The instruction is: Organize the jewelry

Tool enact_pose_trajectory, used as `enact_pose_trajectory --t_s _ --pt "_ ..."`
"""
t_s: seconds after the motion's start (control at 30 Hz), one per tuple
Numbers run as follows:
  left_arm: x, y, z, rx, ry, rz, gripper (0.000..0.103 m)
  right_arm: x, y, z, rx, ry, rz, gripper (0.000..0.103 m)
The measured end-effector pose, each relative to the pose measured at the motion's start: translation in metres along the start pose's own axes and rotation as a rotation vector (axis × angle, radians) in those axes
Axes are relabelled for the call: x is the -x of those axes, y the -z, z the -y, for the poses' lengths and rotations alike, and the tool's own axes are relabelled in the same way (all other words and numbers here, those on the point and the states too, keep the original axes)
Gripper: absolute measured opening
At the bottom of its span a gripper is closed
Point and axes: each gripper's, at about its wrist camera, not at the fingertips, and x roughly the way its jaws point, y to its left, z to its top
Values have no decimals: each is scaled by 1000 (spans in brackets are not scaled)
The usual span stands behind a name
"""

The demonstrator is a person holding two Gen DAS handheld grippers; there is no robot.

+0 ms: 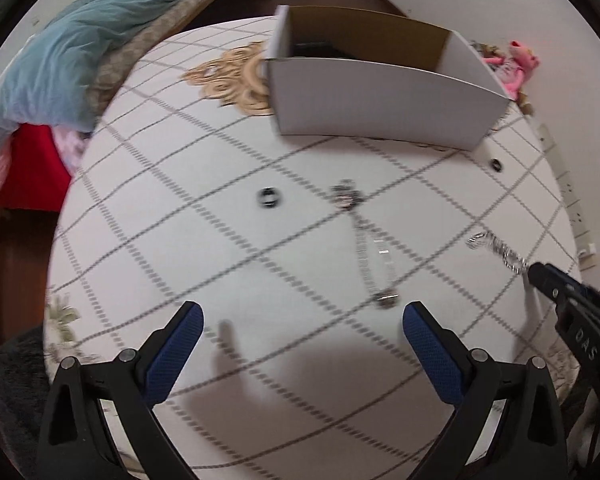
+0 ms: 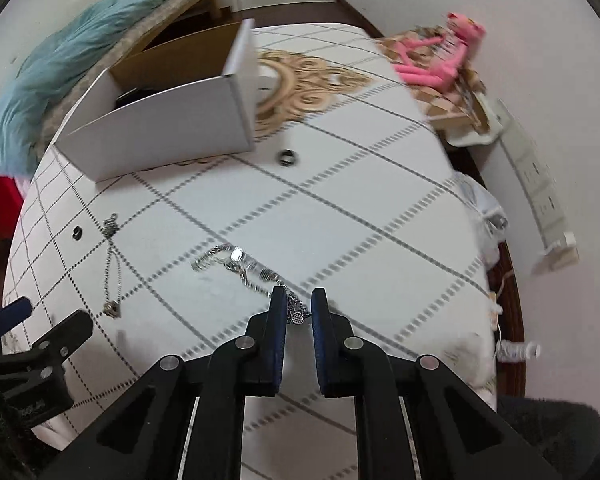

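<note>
My right gripper (image 2: 299, 300) is nearly closed around one end of a silver chain (image 2: 236, 258) that trails left over the tablecloth; the same chain shows in the left wrist view (image 1: 496, 250). My left gripper (image 1: 302, 322) is open and empty above the cloth. A second thin necklace (image 1: 366, 240) lies ahead of it, also seen in the right wrist view (image 2: 114, 260). A dark ring (image 1: 269, 197) lies left of that necklace. Another ring (image 2: 288, 157) lies beside the open white cardboard box (image 1: 380, 100), which also shows in the right wrist view (image 2: 160, 128).
The table has a white checked cloth (image 1: 180, 240) with a beige lace mat (image 1: 236, 76) by the box. A pink plush toy (image 2: 440, 60) sits at the far right edge. A bed with a teal blanket (image 1: 60, 48) stands to the left.
</note>
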Motion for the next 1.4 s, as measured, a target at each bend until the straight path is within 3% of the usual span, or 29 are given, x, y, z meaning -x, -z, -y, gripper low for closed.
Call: enact_pose_trajectory --t_s 0.03,0.13,0.17,0.27,0.33,0.4,0.67,0.9,1.17,1.3,1.4 --pt "-2 0 6 -12 10 1 86 2 3 5 -17 3 -1 13" --pt "-11 2 21 -44 28 -14 69 3 6 18 -48 6 -8 13" --pt "-12 3 24 -55 24 -9 68 2 8 21 -56 9 -11 13" --pt "-9 5 33 -94 32 35 47 -2 5 29 -72 5 -20 13" --pt "-6 6 37 -112 31 52 20 -2 6 29 -75 5 -22 13" --pt "-6 5 40 -130 41 55 10 -2 6 29 -73 4 -17 13" --pt "4 2 25 -89 115 64 9 16 -4 20 -77 -61 20 13" --pt "65 -30 6 -62 203 156 9 65 -39 7 -73 -186 109 13" --pt "128 -116 0 -122 278 270 9 117 -105 -7 -22 -286 204 13" --pt "137 -153 0 -165 236 319 9 127 -147 -20 24 -309 224 13" --pt "126 -174 -3 -164 235 293 9 117 -176 -34 66 -306 197 13"
